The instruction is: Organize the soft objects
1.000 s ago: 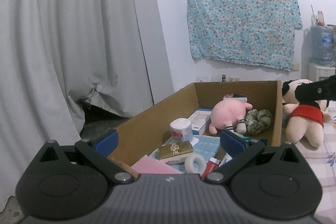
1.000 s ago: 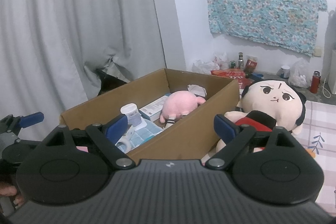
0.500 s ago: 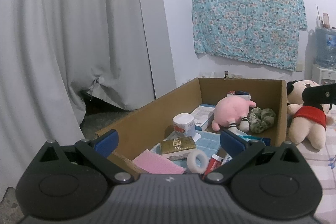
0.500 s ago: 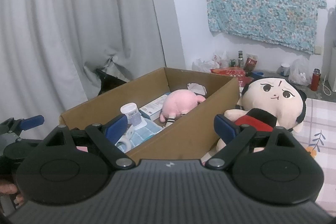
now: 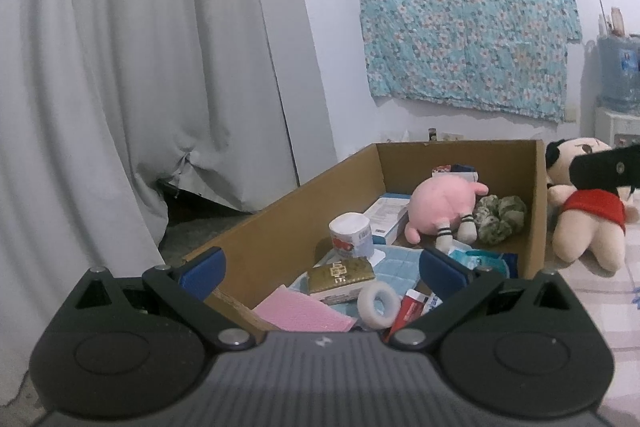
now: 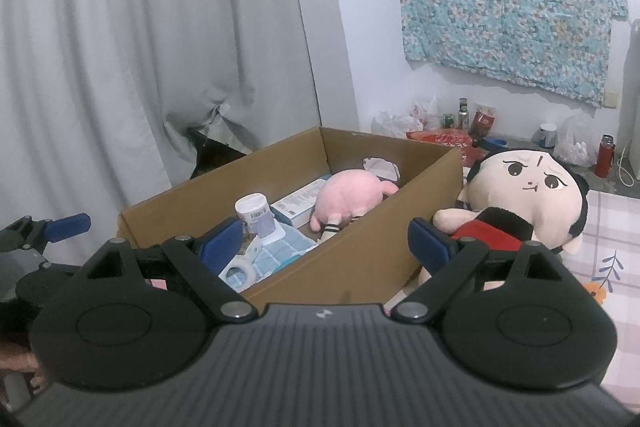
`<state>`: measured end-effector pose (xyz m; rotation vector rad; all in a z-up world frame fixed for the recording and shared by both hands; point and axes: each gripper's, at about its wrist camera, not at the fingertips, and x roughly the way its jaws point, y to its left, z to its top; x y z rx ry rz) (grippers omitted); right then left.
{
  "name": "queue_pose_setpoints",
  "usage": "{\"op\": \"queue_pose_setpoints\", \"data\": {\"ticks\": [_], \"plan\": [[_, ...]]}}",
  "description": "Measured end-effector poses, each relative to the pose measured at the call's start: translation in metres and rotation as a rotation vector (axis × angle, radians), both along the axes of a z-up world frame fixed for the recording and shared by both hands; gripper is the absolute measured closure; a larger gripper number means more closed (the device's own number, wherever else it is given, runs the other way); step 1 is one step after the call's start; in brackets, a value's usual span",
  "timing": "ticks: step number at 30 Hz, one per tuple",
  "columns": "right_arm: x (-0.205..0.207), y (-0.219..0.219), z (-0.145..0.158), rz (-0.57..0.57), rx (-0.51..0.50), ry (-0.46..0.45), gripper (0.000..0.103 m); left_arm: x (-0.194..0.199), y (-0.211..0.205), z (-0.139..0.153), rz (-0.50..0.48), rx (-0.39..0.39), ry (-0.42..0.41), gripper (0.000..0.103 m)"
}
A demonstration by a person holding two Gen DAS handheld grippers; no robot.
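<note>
Both grippers spread wide and empty over a crowded box.

Left wrist view: the left gripper (image 5: 322, 265), jaws wide, holds nothing above the cardboard box (image 5: 536, 211); the pink plush (image 5: 440, 209) lies inside among hard clutter, so a reach risks snagging the tape roll (image 5: 379, 305) or the near wall.
Right wrist view: the right gripper (image 6: 324, 241), also wide and empty, faces the big-headed doll (image 6: 524, 199) just beside the box outside; the box wall crowds its left side, while open bedding lies to the right.

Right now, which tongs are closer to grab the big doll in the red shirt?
The right tongs. The big doll sits just past their right fingertip, outside the cardboard box. The left tongs point into the box. Both are open and empty.
</note>
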<state>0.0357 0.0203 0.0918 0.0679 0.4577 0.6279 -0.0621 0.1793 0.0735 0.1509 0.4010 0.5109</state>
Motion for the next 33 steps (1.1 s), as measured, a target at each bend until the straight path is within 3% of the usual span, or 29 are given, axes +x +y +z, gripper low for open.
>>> {"op": "queue_pose_setpoints", "data": {"ticks": [33], "plan": [[-0.0004,0.0036,0.0027,0.033,-0.019,0.006,0.012,-0.0019,-0.0042,0.0003,-0.007,-0.002,0.000,0.000]]}}
